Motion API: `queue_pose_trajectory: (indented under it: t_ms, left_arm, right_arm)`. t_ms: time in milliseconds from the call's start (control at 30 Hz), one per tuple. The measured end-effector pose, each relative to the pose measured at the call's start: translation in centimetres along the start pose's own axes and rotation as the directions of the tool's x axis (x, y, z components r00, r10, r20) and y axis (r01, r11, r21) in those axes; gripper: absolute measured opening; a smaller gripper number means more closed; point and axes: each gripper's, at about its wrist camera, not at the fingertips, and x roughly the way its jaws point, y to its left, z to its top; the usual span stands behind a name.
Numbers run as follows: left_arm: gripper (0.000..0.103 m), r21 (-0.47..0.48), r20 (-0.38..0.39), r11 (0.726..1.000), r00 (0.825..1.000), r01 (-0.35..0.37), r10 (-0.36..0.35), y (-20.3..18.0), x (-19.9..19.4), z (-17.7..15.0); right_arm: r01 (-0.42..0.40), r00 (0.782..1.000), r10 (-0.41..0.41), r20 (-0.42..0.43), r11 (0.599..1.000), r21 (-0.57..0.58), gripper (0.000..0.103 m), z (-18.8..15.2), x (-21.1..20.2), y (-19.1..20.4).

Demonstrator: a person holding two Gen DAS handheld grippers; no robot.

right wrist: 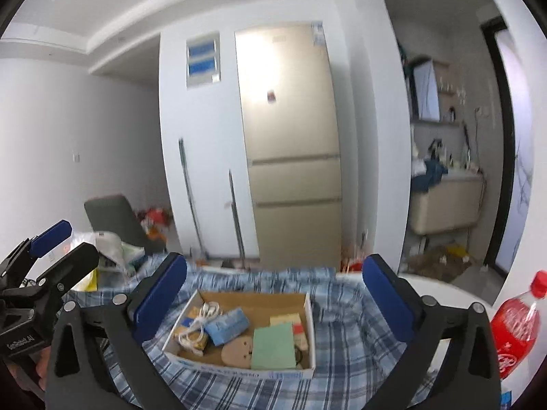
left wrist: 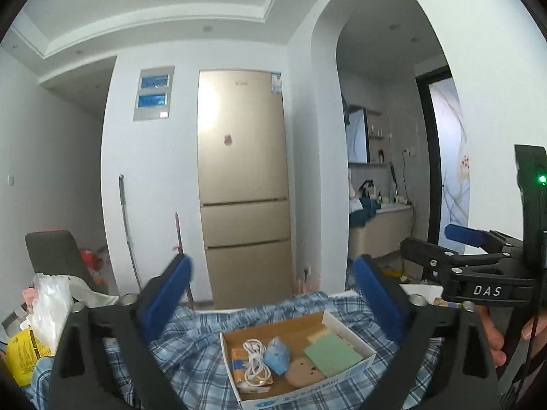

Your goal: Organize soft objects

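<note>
Blue-padded fingers of the left gripper [left wrist: 273,294] and right gripper [right wrist: 275,290] are spread wide, grasping nothing, above the cardboard box [right wrist: 309,311] at lower centre.

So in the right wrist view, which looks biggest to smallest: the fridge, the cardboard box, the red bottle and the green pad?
1. fridge, though farthest away
2. cardboard box
3. red bottle, cut off by the edge and near the camera, so unsure against the box
4. green pad

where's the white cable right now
The white cable lies coiled in the left part of the cardboard box on the plaid cloth, beside the light blue packet, in both wrist views.
</note>
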Motion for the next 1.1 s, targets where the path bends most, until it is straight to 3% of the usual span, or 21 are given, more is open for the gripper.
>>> queue_pose_trajectory:
  t_ms: [267,367,500,700,933,1100]
  left_arm:
    - [0.103,-0.055,0.007,0.999,1.000,-0.004,0.004,1.7,-0.8,-1.5]
    - [0.103,-0.049,0.031,0.998,0.998,-0.050,0.051,1.9,-1.2,-2.5]
    - [0.103,-0.051,0.018,0.998,0.999,-0.026,0.027,2.3,-1.1,-3.9]
    - [0.103,-0.033,0.003,0.999,1.000,-0.024,0.025,2.3,-1.2,-6.2]
    - [0.103,-0.025,-0.012,0.999,0.999,-0.049,0.049,2.4,-1.3,-9.6]
    - [0.103,-0.013,-0.009,0.999,0.999,-0.045,0.045,2.2,-1.2,-10.1]
  right_arm:
    - [-0.018,0.998,0.018,0.063,1.000,-0.005,0.103,-1.3,-1.2,-0.2]
    - [0.008,0.998,-0.007,0.063,1.000,-0.022,0.103,-2.2,-1.2,-0.3]
    - [0.040,0.997,-0.039,0.062,0.999,-0.026,0.103,-3.7,-1.1,-0.8]
    - [0.027,0.995,-0.029,0.099,0.999,0.022,0.103,-6.2,-1.2,-1.7]
    - [0.030,0.997,-0.031,0.070,1.000,0.009,0.103,-9.0,-0.3,-1.8]
    - [0.031,0.997,-0.032,0.067,0.999,0.026,0.103,-9.7,-0.4,-2.3]
